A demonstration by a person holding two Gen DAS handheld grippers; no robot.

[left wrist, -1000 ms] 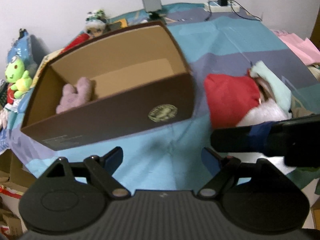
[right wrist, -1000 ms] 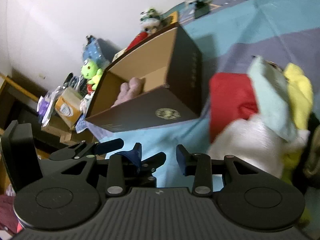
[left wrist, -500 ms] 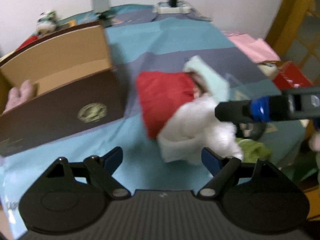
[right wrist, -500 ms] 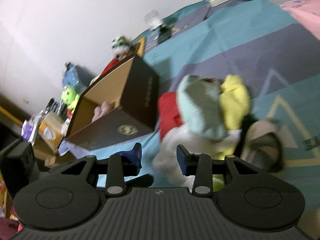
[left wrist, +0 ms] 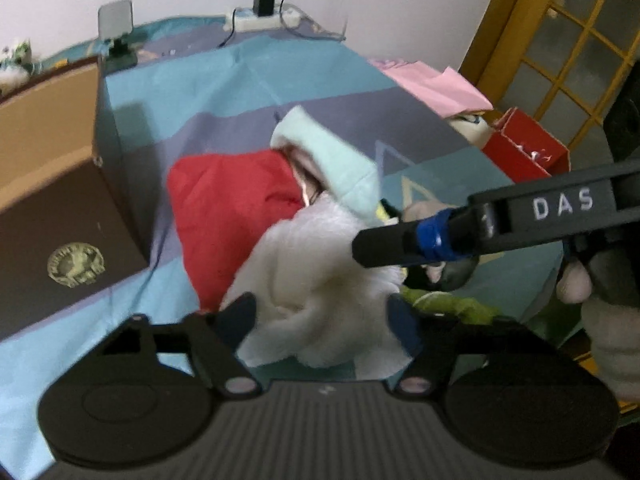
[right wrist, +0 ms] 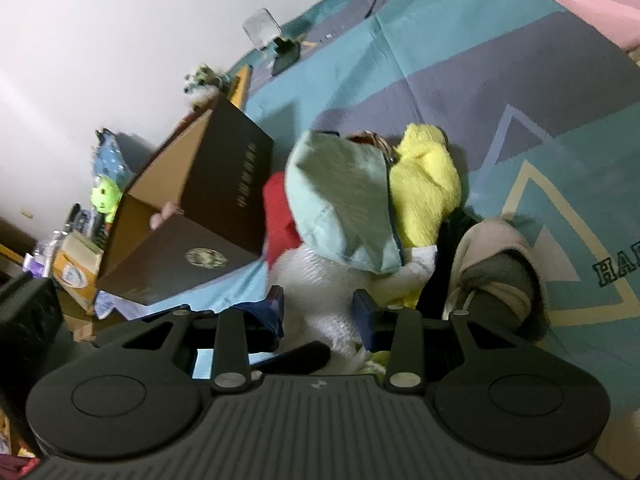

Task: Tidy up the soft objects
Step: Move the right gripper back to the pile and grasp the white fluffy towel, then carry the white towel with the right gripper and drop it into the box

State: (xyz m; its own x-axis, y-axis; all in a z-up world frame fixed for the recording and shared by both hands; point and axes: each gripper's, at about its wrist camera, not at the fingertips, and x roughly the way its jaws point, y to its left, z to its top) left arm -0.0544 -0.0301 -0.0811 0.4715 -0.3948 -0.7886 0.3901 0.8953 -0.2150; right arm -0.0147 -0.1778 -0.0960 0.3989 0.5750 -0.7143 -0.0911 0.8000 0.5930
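A pile of soft things lies on the bed: a white fluffy item [left wrist: 316, 280] [right wrist: 316, 284], a red cloth [left wrist: 228, 208] [right wrist: 278, 216], a mint green cloth [left wrist: 332, 160] [right wrist: 340, 200], a yellow plush [right wrist: 424, 188] and a beige-grey piece [right wrist: 496, 264]. My left gripper [left wrist: 324, 320] is open around the near edge of the white item. My right gripper [right wrist: 318, 312] is open, its fingers astride the white item; its finger [left wrist: 404, 240] reaches in from the right in the left wrist view. A brown cardboard box [left wrist: 60, 208] [right wrist: 192, 216] stands left, a pink plush [right wrist: 164, 216] inside.
The striped blue bedspread [left wrist: 224, 92] covers the bed. A power strip with charger [left wrist: 262, 16] and a small stand-mounted device [left wrist: 116, 28] sit at the far edge. A pink cloth [left wrist: 432, 84] and a red box [left wrist: 524, 148] lie right. A green toy [right wrist: 105, 196] stands beyond the box.
Both grippers have swung right, away from the box, and closed in on the pile. The white item now sits between the fingers of each gripper.
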